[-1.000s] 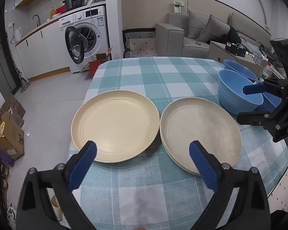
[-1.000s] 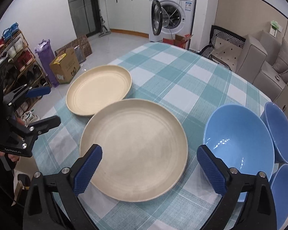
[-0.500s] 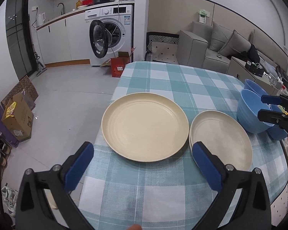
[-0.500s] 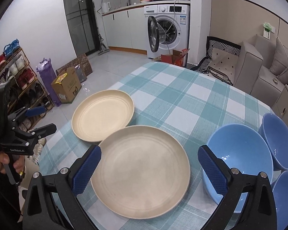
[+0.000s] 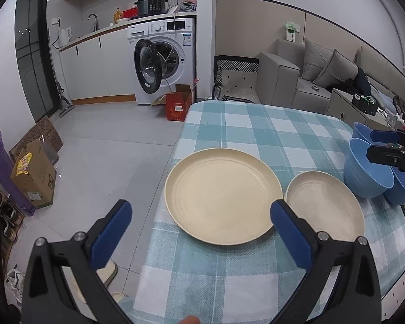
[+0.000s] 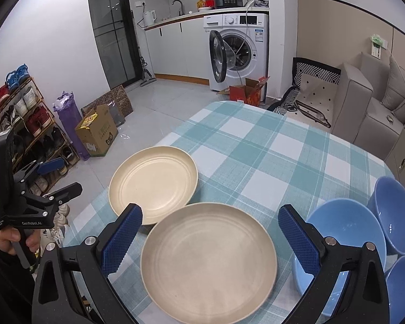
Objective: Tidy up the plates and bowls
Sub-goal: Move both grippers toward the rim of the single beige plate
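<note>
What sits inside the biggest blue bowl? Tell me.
Nothing visible: the large round blue ceramic bowl shows only a bare glossy interior. The right gripper's finger covers its near-left rim, so that patch is hidden.

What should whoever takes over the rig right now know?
Left gripper: open, empty, off the table's left edge, short of the left plate.
Right gripper: open, empty, above the right plate.
The two cream plates lie side by side on the checked table, rims about touching. Three blue bowls cluster at the right edge.
Done: nothing stacked.
Left: stack plates, nest bowls.
</note>
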Tool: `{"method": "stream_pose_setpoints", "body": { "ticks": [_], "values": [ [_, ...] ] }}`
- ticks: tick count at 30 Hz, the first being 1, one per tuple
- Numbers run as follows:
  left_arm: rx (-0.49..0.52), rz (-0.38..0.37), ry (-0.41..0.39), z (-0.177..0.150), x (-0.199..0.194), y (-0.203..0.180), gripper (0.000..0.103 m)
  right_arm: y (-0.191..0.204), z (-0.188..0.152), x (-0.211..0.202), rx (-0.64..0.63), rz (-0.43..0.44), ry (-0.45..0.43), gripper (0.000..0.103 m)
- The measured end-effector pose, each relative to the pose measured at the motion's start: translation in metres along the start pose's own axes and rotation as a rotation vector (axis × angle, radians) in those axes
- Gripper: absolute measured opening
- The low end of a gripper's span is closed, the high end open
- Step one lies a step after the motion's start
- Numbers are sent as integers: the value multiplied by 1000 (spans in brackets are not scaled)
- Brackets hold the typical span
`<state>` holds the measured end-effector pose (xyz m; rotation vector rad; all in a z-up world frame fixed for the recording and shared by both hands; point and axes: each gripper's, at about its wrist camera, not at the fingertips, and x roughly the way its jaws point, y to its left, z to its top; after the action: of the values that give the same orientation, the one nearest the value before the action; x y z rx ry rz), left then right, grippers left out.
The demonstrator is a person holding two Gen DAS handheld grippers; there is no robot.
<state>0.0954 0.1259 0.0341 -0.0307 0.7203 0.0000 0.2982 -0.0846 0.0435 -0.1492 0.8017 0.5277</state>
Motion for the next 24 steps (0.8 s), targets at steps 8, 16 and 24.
{"method": "stream_pose_setpoints", "body": {
  "ticks": [8,16,24],
  "values": [
    [-11,15,-9,8,9,6,103,14,22,6,-2,24,-16,102],
    [-48,37,15,14,26,21,103,18,41,21,13,31,-19,102],
    [-72,63,52,13,48,31,103,25,53,49,-1,41,20,102]
  ]
}}
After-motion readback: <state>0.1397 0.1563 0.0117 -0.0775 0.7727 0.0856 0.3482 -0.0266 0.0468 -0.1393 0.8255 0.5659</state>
